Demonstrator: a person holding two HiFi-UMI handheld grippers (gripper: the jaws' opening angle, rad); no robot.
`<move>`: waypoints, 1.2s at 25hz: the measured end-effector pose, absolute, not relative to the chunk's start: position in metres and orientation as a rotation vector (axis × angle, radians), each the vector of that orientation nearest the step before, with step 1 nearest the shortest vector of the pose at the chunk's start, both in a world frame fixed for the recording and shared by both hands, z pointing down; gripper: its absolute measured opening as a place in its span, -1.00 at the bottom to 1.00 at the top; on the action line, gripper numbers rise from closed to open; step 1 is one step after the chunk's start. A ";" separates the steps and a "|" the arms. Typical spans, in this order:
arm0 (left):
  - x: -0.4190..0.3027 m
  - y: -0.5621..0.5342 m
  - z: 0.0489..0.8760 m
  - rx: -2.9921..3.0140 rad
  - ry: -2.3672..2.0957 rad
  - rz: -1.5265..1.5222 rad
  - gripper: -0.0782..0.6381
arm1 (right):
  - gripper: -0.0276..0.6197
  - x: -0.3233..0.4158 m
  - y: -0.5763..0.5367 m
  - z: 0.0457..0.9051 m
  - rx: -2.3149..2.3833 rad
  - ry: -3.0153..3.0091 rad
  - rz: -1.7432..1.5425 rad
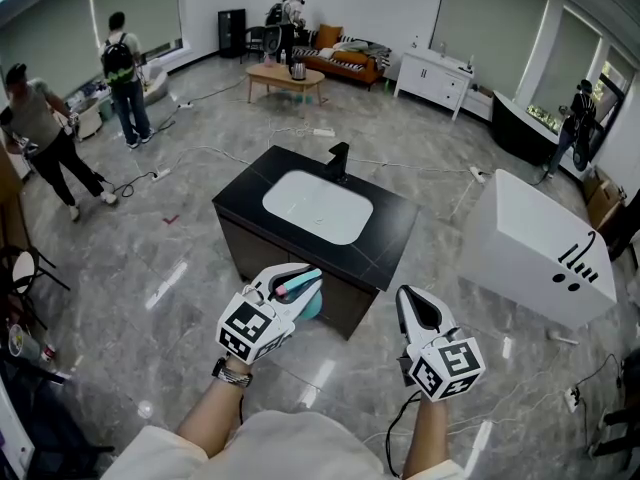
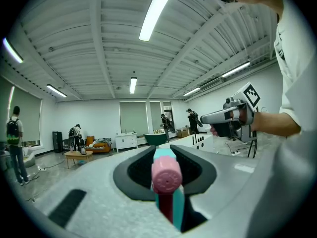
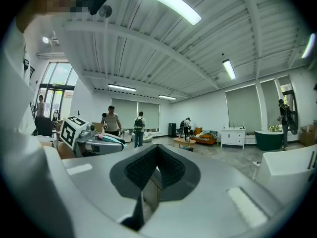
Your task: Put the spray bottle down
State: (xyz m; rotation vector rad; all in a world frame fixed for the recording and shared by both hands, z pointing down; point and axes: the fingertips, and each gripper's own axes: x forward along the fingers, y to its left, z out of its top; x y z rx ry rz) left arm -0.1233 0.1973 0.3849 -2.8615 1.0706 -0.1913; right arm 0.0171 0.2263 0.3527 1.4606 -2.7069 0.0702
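Note:
My left gripper (image 1: 305,286) is shut on a spray bottle (image 1: 299,290) with a teal body and a pink cap. It is held level, just short of the near edge of a black vanity counter (image 1: 390,238). In the left gripper view the pink cap of the bottle (image 2: 167,178) sits clamped between the black pads (image 2: 136,170). My right gripper (image 1: 415,303) hangs beside it to the right, shut with nothing in it. Its pads (image 3: 141,170) meet at the tip in the right gripper view. That view also has the left gripper (image 3: 106,144) and the bottle (image 3: 106,138) off to the left.
The vanity carries a white basin (image 1: 318,208) and a black faucet (image 1: 340,160). A white tub-like unit (image 1: 540,248) stands at the right. Cables (image 1: 200,150) run across the grey tiled floor. Two people (image 1: 45,133) (image 1: 125,73) stand far left, and a low table (image 1: 285,76) is at the back.

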 end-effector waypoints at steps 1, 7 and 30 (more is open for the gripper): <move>-0.120 0.197 0.386 -2.863 1.073 -0.191 -0.52 | -0.89 0.022 0.226 0.352 1.468 -2.714 0.073; -0.099 0.195 0.391 -2.873 1.100 -0.186 -0.52 | -0.89 0.046 0.225 0.355 1.436 -2.711 0.086; -0.070 0.141 0.403 -2.905 1.117 -0.184 -0.53 | -0.89 0.065 0.172 0.373 1.317 -2.770 0.065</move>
